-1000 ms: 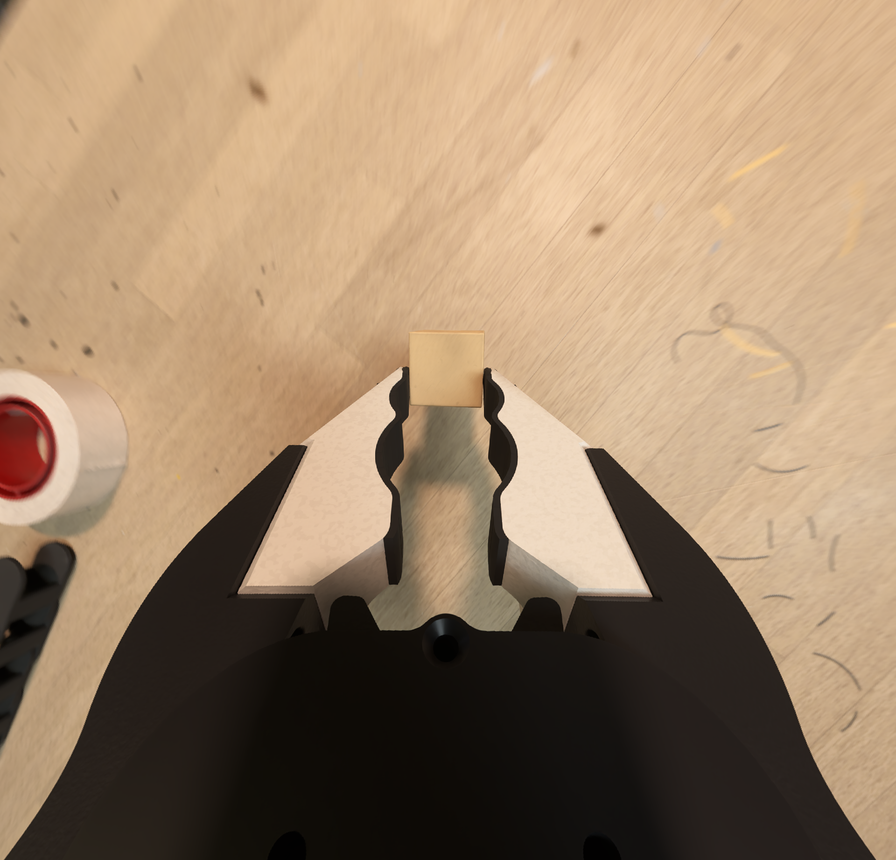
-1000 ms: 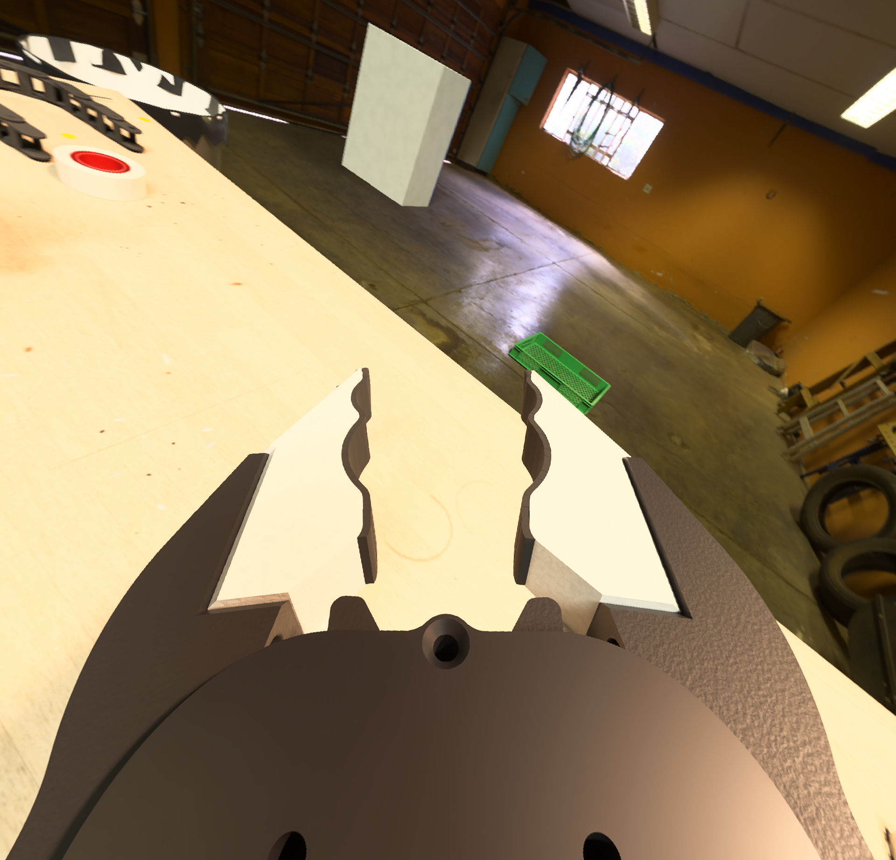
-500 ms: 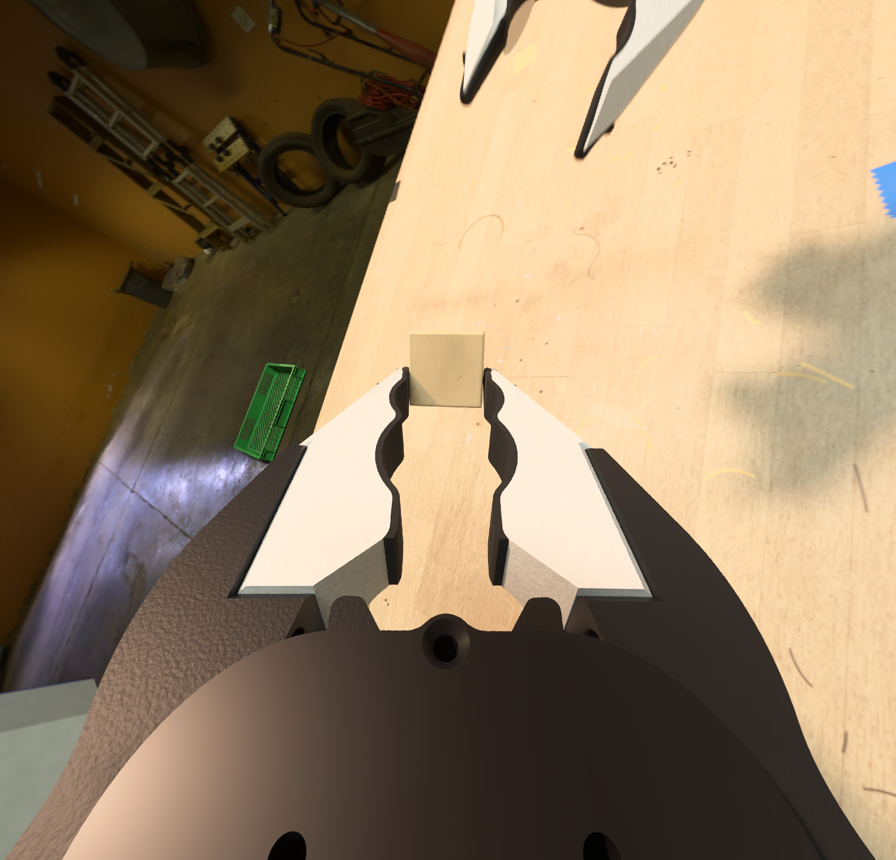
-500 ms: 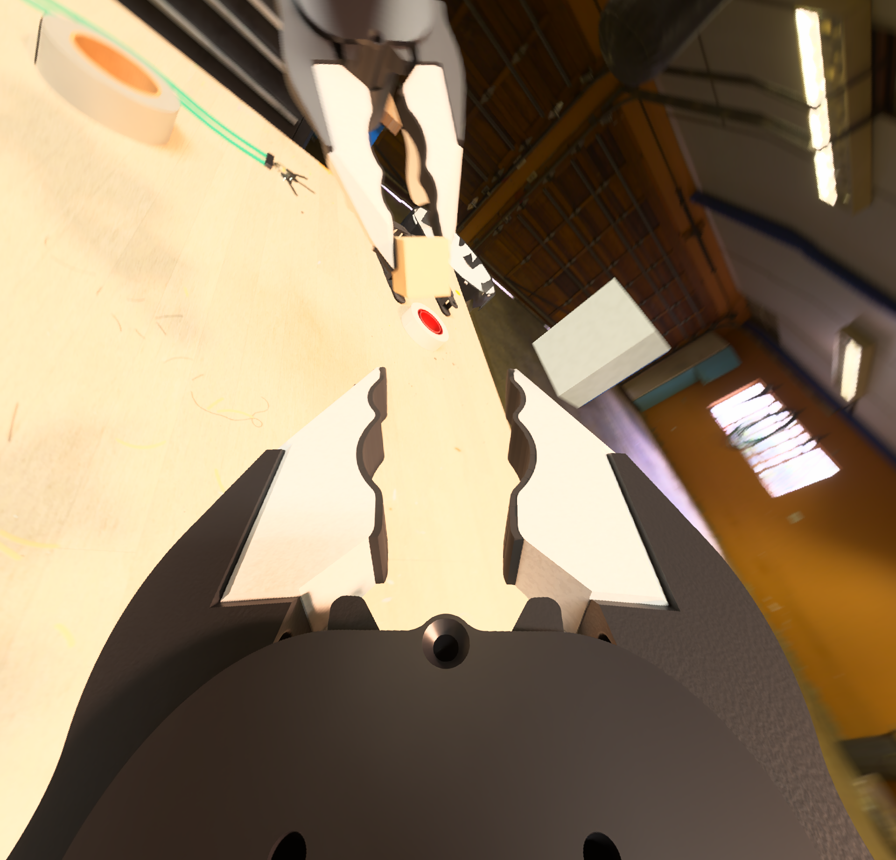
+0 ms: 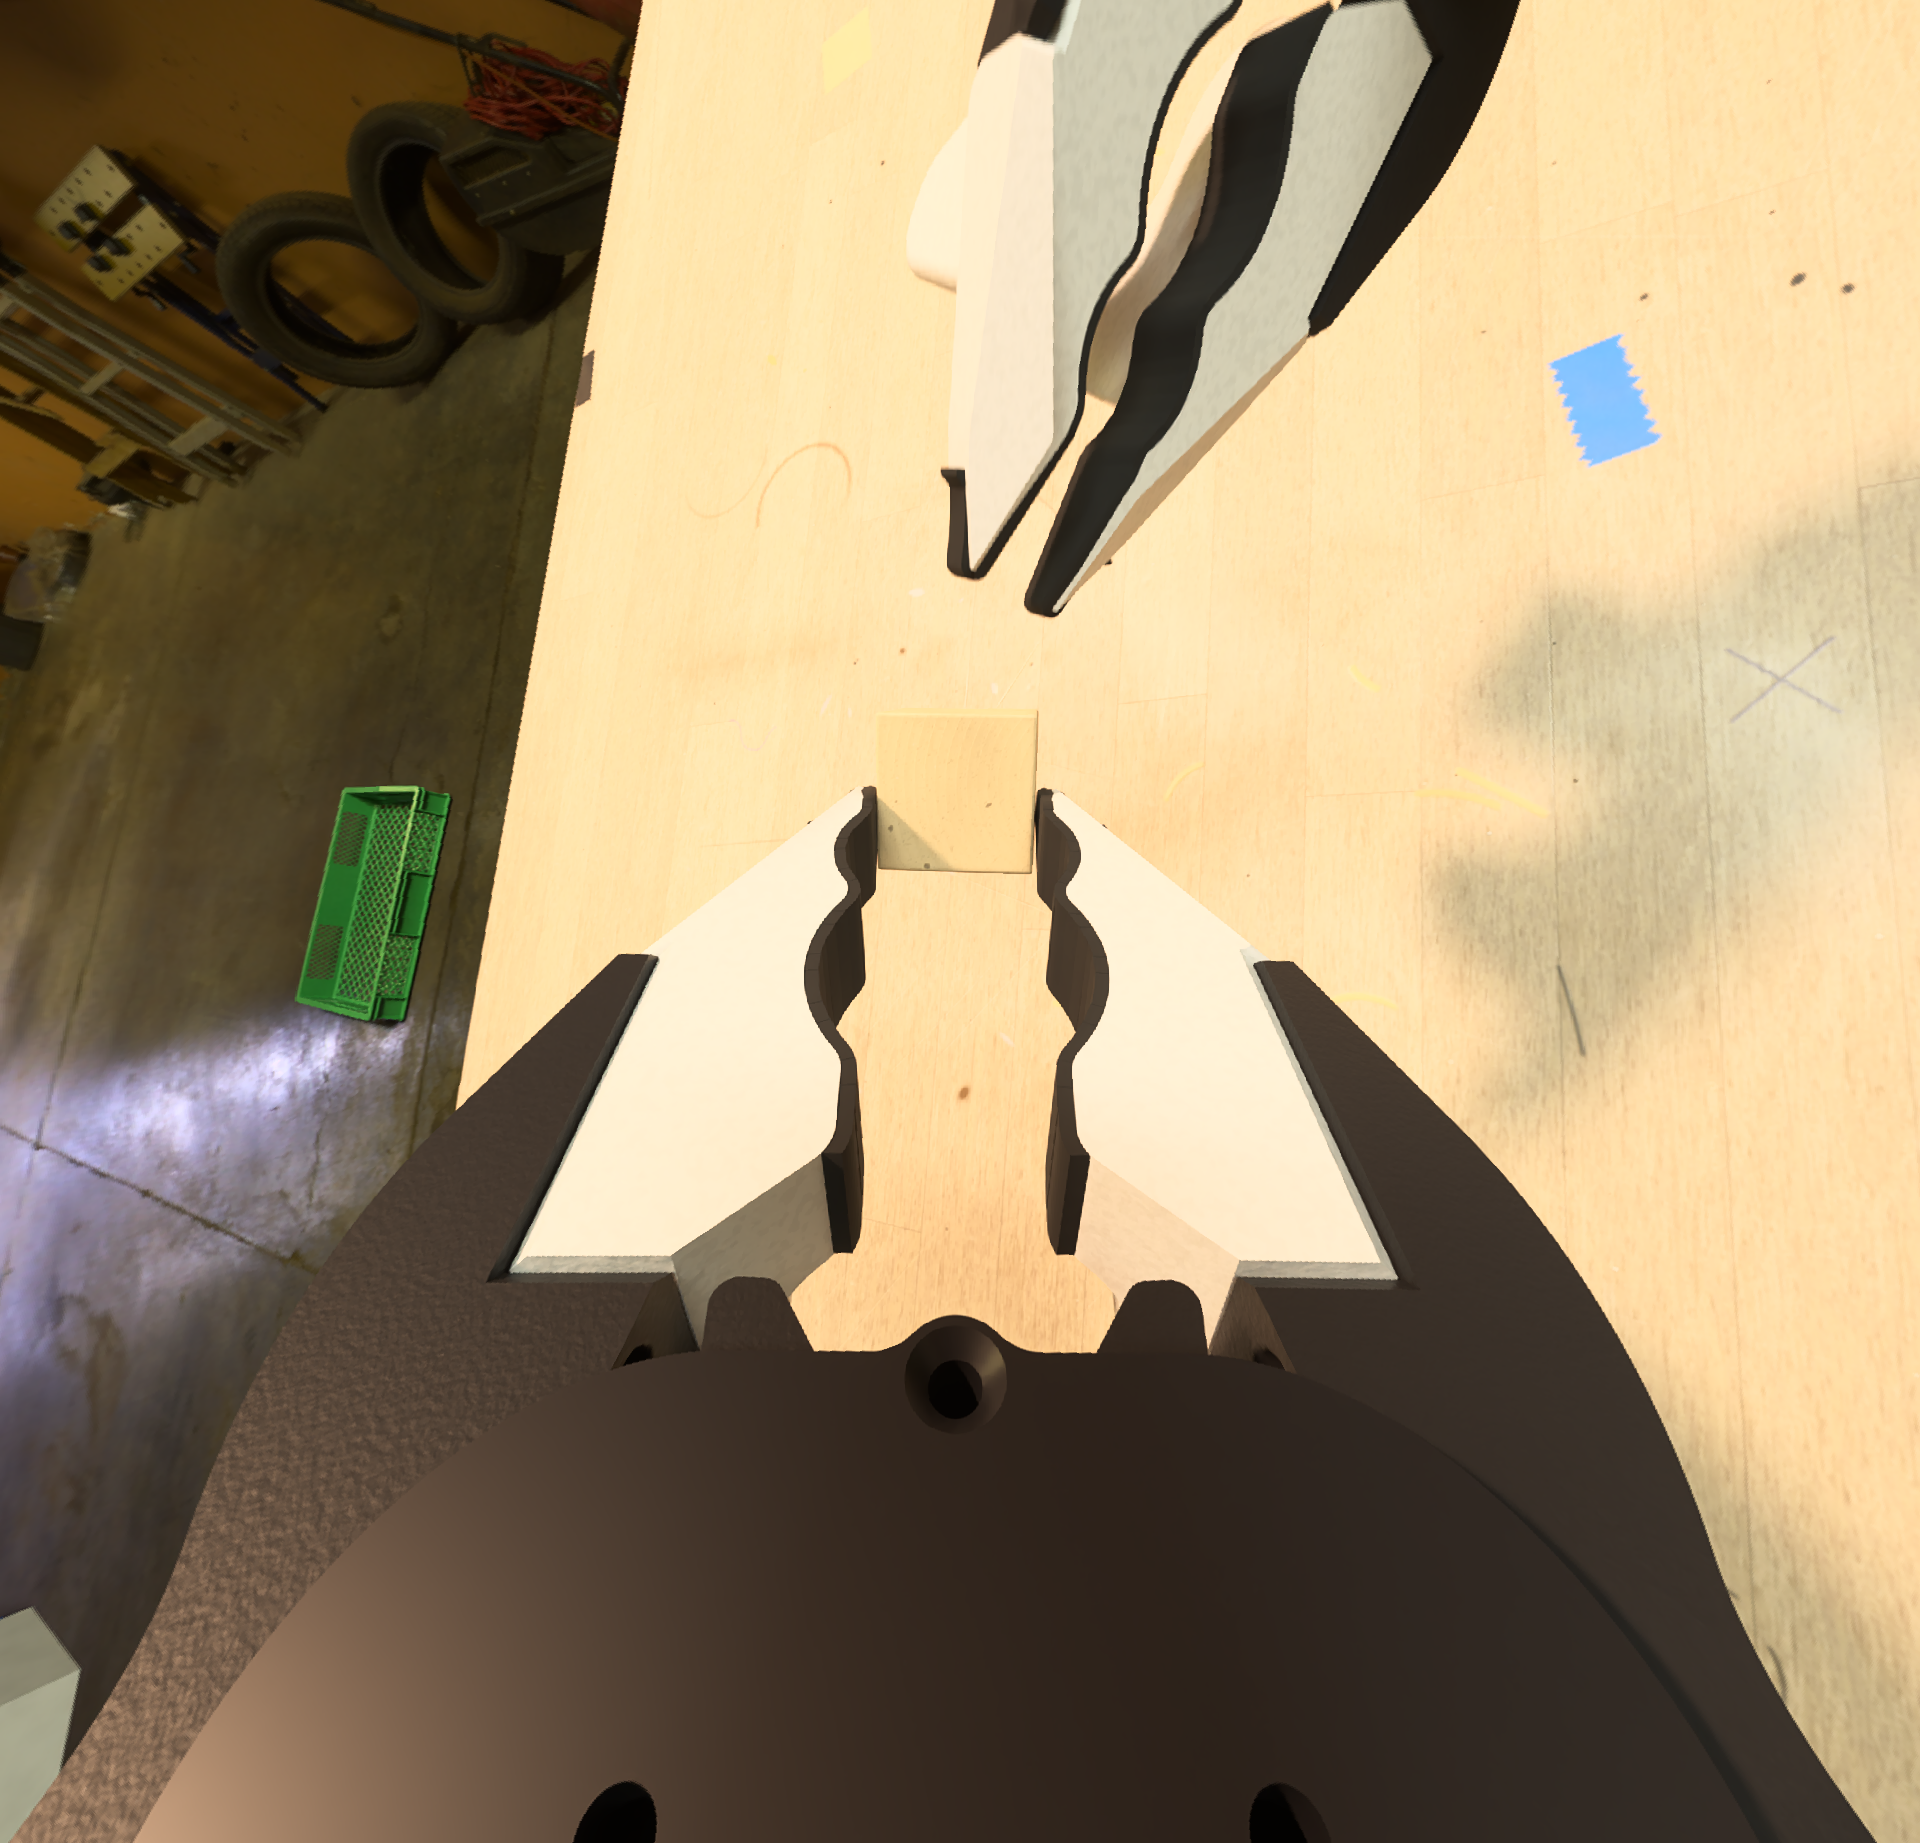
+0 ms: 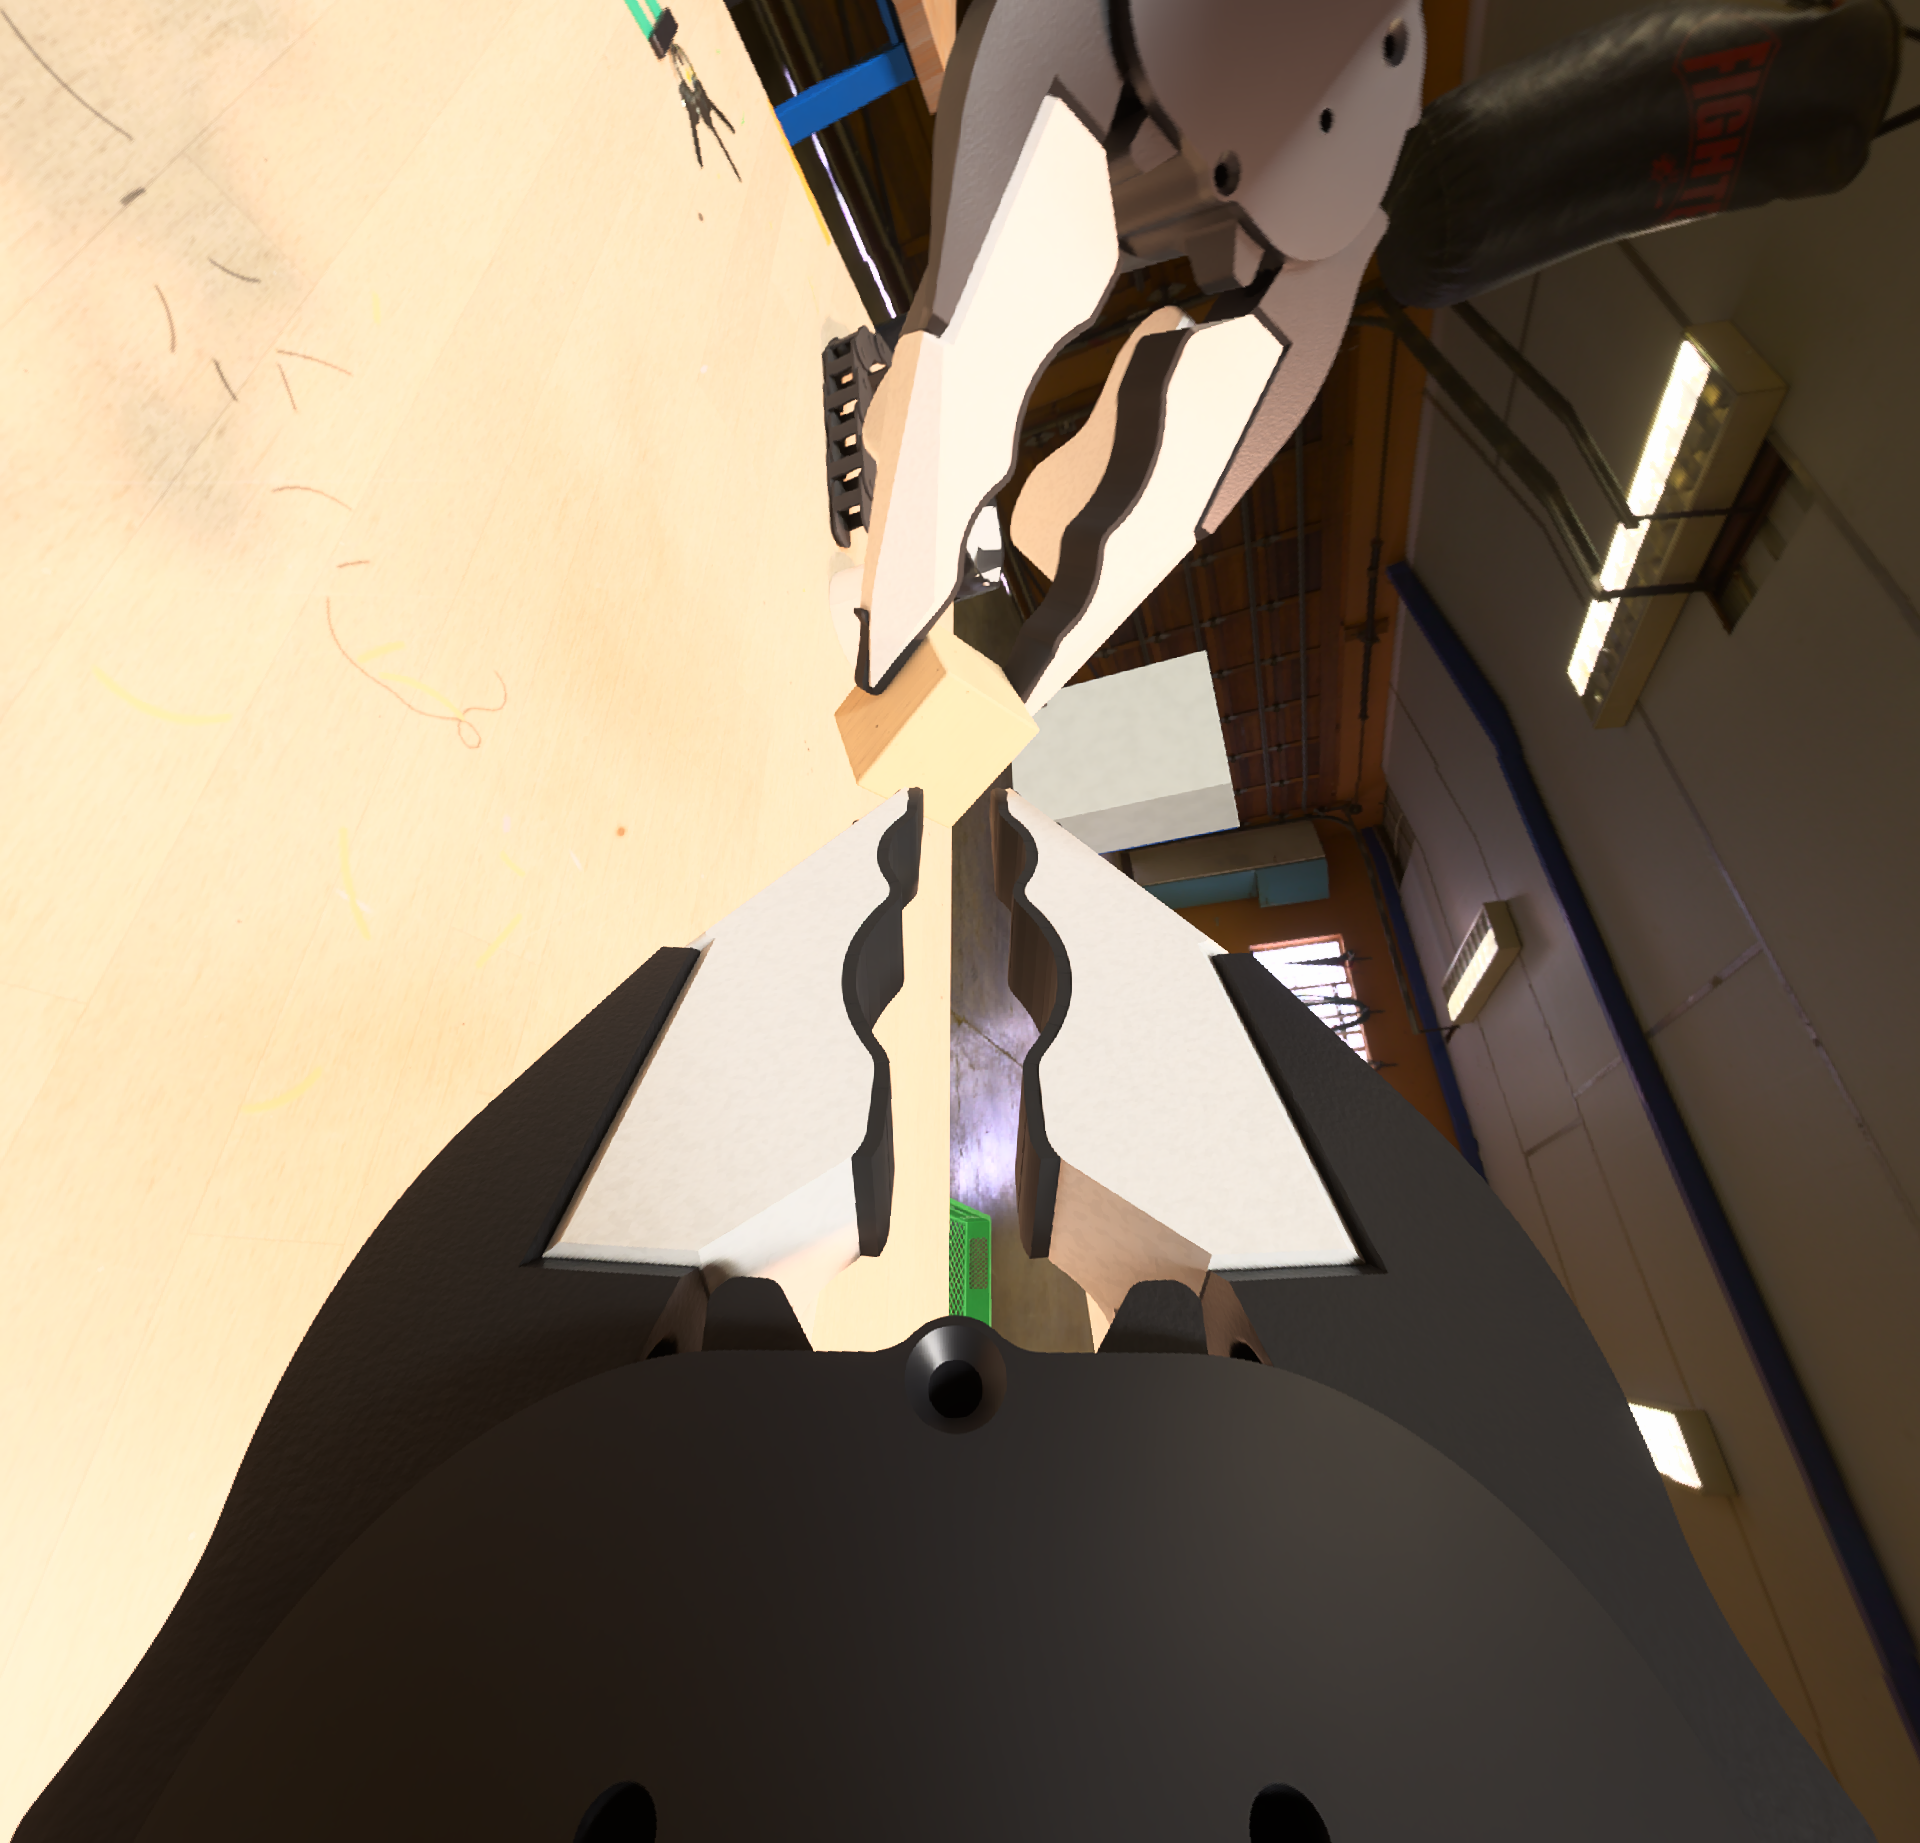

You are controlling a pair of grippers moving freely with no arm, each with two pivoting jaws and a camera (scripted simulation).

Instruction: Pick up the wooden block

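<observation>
Small pale square wooden block [image 5: 956, 794] is pinched btwn the tips of the left claw [image 5: 956, 817], lifted off the light wood desk [image 5: 1351, 858], so pickup looks basically done. Right claw [image 6: 958, 806] holds nothing, jaws narrowly apart, tips just beside the block. Left: maybe a handover.

Both tongs are sporting the same look. The left tongs [image 5: 956, 801] are showing a dark brown, slightly grainy body that's curving up like a dome, with one round screw hole in the middle and two bigger holes peeking in low down. The fingers [image 5: 727, 1045] are looking cream-white, wedge-shaped, with wavy black inner edges. The right tongs [image 6: 958, 806] are wearing a darker, near-black shell with the same pale fingers [image 6: 748, 1066].
</observation>
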